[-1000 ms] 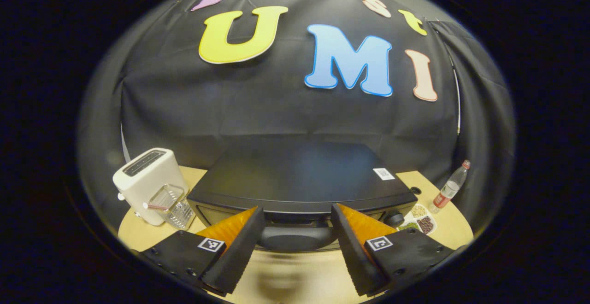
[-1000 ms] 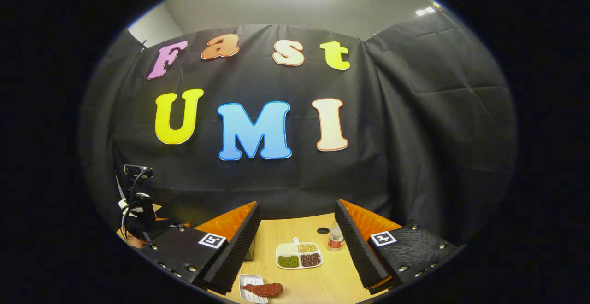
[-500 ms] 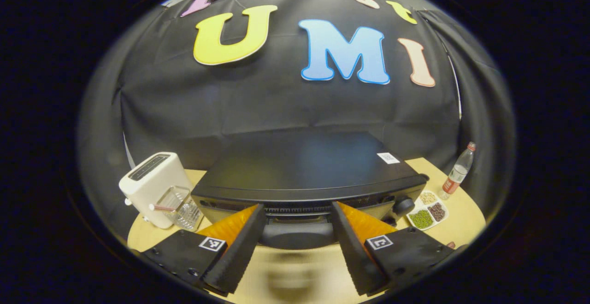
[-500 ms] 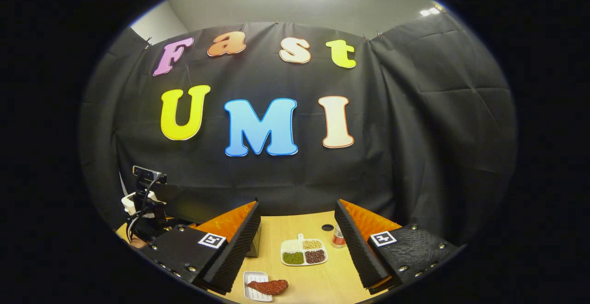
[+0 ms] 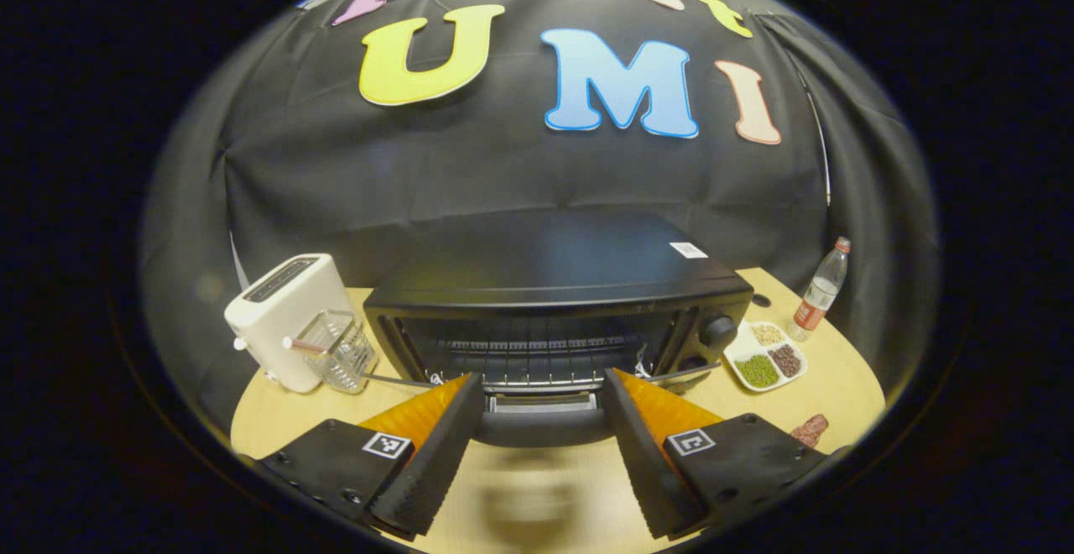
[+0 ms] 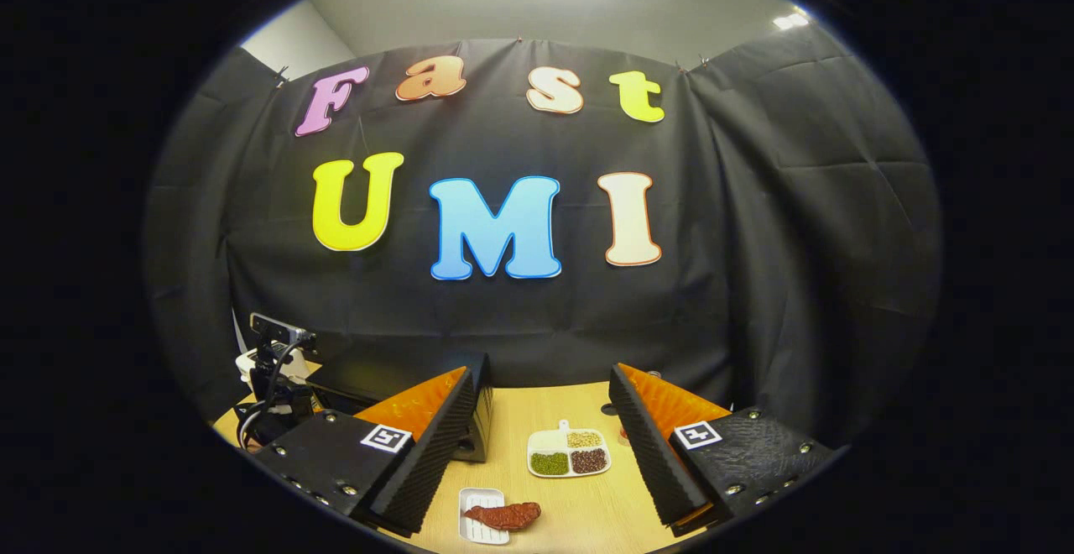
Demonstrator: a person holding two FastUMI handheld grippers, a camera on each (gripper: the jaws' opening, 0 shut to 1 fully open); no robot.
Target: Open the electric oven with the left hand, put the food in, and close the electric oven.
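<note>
2 tongs are mine here. My left tongs [image 5: 541,432] stand with the fingers spread on either side of the oven door's dark handle [image 5: 541,426]; whether the pads press on it I cannot tell. Straight ahead of them the oven [image 5: 554,302] has its door swung down toward me, and the wire rack [image 5: 537,352] inside is open to view. Ahead and to the left of these tongs sit a white toaster [image 5: 281,319] and, just beside it, a clear glass [image 5: 340,352] with a straw. To the right lie a divided dish [image 5: 765,357] of beans, a bottle [image 5: 821,290] beyond it, and the reddish food [image 5: 808,431] near the edge of the surface [image 5: 277,407].

My right tongs [image 6: 541,445] hang open and hold nothing, above the surface. Just below and between their fingers the food [image 6: 505,515] rests on a small white tray [image 6: 480,522]. The dish [image 6: 569,453] lies ahead between the fingers, the oven's corner [image 6: 470,403] behind the left finger, and my other tongs [image 6: 268,378], with a cable, farther left.
</note>
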